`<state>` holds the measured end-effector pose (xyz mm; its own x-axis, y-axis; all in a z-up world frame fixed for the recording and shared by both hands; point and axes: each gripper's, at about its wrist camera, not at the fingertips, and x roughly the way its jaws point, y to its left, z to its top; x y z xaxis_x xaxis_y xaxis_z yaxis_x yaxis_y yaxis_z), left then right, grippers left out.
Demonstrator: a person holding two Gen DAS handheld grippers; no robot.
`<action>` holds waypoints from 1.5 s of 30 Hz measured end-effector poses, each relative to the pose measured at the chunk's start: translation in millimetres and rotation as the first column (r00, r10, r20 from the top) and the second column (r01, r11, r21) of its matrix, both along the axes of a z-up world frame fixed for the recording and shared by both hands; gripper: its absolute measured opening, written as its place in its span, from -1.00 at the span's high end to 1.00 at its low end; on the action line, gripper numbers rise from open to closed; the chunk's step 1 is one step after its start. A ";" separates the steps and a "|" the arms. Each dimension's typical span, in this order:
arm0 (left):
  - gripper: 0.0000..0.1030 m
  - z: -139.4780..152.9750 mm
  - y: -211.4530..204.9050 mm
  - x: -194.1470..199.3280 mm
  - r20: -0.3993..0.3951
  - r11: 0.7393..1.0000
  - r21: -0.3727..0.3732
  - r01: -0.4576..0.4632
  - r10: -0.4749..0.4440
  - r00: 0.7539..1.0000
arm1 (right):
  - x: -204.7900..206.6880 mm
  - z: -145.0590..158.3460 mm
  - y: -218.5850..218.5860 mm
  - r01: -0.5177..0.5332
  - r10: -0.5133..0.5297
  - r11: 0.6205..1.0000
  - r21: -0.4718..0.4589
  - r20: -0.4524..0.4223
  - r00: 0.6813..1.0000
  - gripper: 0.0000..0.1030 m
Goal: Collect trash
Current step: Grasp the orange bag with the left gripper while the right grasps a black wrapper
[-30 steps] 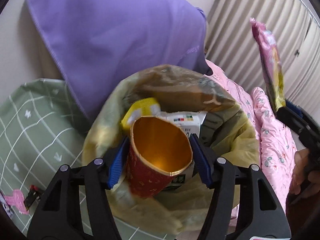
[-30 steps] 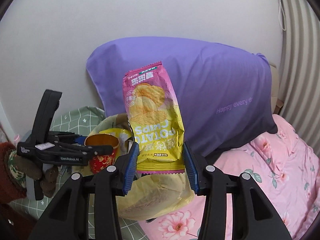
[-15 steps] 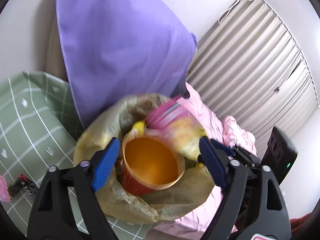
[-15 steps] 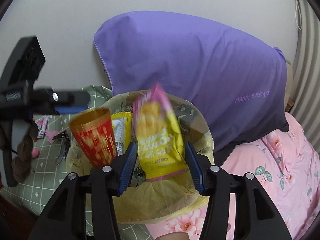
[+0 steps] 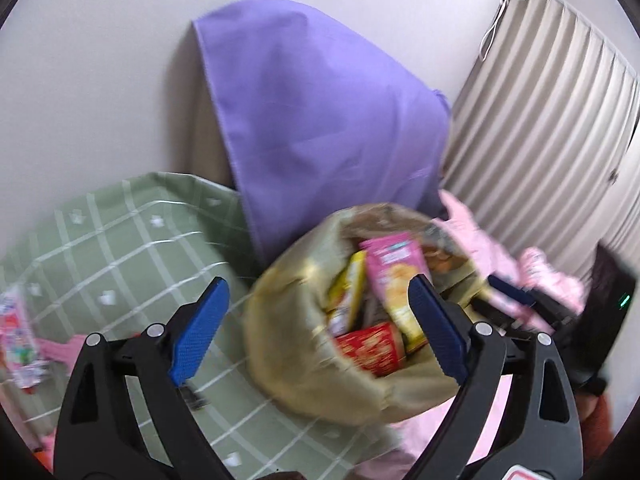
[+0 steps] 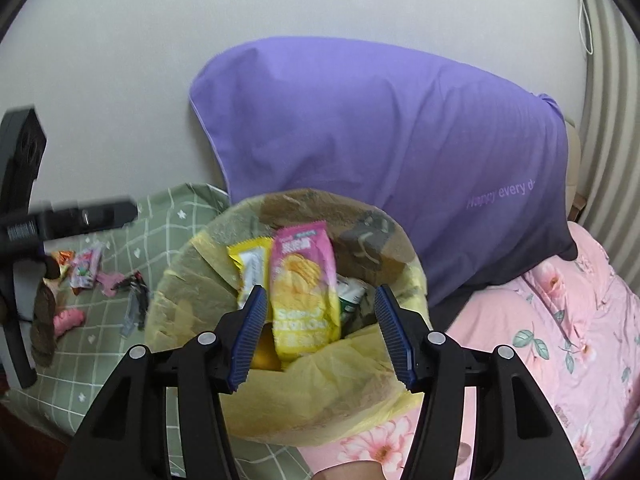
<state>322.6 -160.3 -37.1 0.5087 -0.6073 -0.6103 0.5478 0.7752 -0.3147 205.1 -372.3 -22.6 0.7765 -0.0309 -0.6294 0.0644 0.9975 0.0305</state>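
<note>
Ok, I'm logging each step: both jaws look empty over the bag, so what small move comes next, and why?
Probably swing the left gripper toward the wrappers on the green checked cloth: chip bag and red cup already sit inside the trash bag.

The right gripper (image 6: 320, 334) is hanging with jaws spread over the yellow plastic trash bag (image 6: 332, 396), where a pink-and-yellow chip packet (image 6: 304, 292) is standing.

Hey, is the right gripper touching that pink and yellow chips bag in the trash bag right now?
Apart. In the right wrist view the right gripper stands open, with gaps between both blue pads and the chips bag resting in the trash bag.
</note>
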 end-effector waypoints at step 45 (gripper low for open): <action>-0.83 -48.0 334.7 -77.9 -0.121 0.793 0.089 -0.603 0.610 0.783 | 139.7 -102.3 235.2 -0.421 0.424 0.905 0.055 -0.167 0.890 -0.06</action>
<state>244.7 174.3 -85.1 0.6731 -0.1728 -0.7191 -0.0856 0.9476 -0.3079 344.8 -137.1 -124.8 0.5940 0.2877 -0.7513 -0.3571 0.9311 0.0742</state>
